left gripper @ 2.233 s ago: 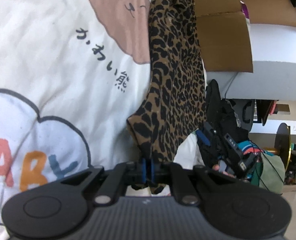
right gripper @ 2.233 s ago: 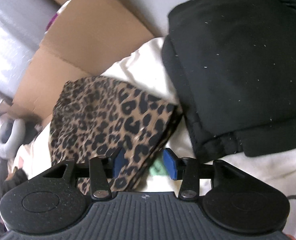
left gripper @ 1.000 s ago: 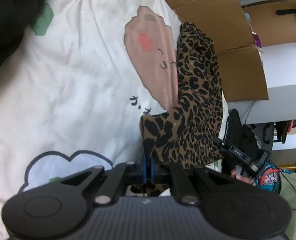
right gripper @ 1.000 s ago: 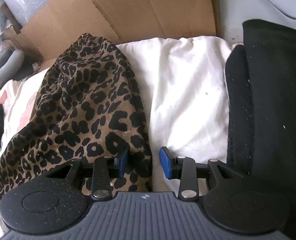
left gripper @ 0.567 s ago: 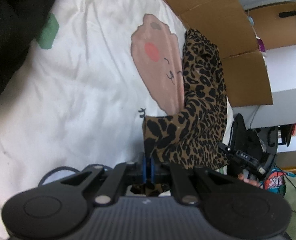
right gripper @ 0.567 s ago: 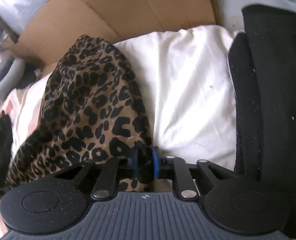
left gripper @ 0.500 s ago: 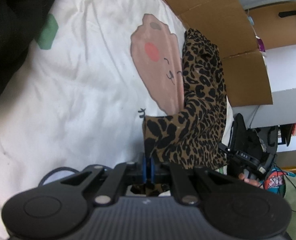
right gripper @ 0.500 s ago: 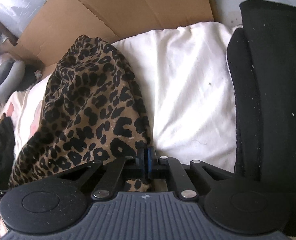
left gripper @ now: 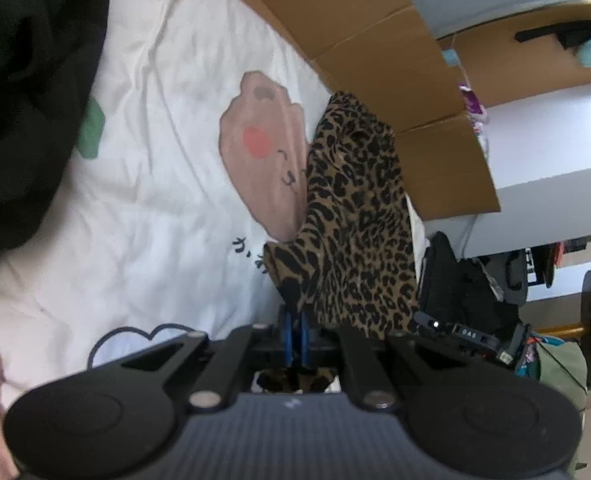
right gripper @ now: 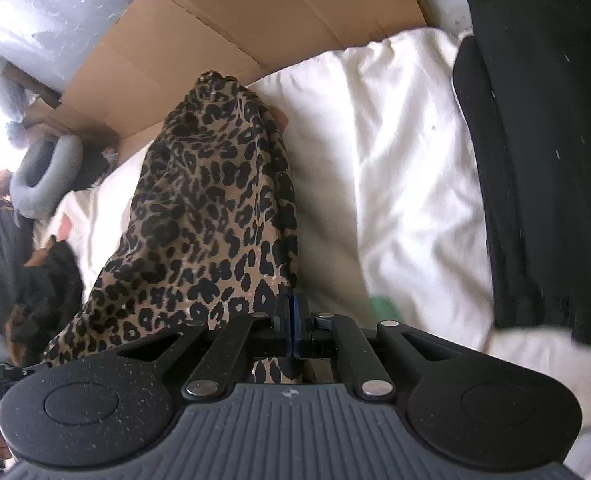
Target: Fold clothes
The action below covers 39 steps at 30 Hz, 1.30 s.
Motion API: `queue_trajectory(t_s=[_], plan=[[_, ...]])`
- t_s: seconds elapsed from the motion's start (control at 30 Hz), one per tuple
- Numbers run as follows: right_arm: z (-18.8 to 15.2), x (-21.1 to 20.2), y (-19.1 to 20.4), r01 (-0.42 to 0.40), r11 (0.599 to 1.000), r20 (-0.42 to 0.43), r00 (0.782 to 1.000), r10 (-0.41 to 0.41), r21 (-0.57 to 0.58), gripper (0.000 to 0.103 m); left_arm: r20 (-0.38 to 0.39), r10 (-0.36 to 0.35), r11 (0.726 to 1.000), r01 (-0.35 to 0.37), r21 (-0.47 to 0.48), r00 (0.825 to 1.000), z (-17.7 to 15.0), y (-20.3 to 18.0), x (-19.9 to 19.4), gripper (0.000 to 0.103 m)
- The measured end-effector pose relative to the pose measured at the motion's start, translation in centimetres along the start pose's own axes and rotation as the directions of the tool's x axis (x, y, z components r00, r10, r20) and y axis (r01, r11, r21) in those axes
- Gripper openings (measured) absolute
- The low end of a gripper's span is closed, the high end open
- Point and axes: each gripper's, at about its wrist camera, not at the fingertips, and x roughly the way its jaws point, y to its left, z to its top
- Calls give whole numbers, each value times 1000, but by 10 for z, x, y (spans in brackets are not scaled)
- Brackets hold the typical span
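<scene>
- Here, the left gripper has its blue fingers pressed together on a corner of the leopard-print garment, pinching a fold of the cloth between them.
- The right gripper likewise has its fingers closed tight on another edge of the leopard-print garment, with a scrap of the print showing just behind the pinch.
- The garment hangs stretched between the two grippers and drapes down onto the white printed sheet, its far end resting close to the edge of the sheet where the cardboard stands.
- In the left wrist view, the cloth partly covers a pink cartoon figure printed on the sheet; black script and a blue cloud outline lie nearer the gripper.
- A black garment lies bunched at the left edge of that view, on the sheet.
- In the right wrist view, a folded black garment lies on the white sheet to the right of the leopard print, apart from it.
- A grey curved cushion sits at the far left, beside the cardboard.
- The left wrist view is slightly blurred.
</scene>
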Motion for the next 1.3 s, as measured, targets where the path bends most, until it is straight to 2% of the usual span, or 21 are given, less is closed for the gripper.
queue_trajectory(t_s=[0.27, 0.67, 0.77, 0.8, 0.83, 0.93, 1.13, 1.3], plan=[[-29, -11, 5, -41, 998, -51, 998, 44, 57, 0, 6, 22, 1000, -22, 6, 1000, 0, 4, -27, 4], [-51, 24, -12, -8, 996, -61, 998, 13, 91, 0, -50, 112, 993, -114, -32, 992, -11, 58, 16, 4], [-52, 26, -16, -18, 994, -56, 998, 24, 108, 5, -49, 119, 992, -121, -35, 992, -9, 63, 19, 4], [-52, 26, -18, -21, 994, -63, 998, 28, 112, 9, -49, 121, 992, -123, -31, 991, -9, 63, 20, 4], [-53, 27, -19, -24, 993, -69, 997, 32, 116, 19, -48, 124, 992, -125, -29, 991, -8, 64, 20, 4], [-57, 26, -25, -24, 992, -81, 996, 35, 126, 34, -46, 131, 991, -132, -26, 990, -7, 65, 21, 4], [-71, 31, -42, -101, 977, -147, 981, 130, 190, 35, -51, 140, 989, -142, -39, 989, -9, 69, 24, 4], [-75, 46, -51, -186, 946, -137, 964, 227, 265, 35, -54, 141, 988, -144, -59, 988, -7, 73, 27, 4]])
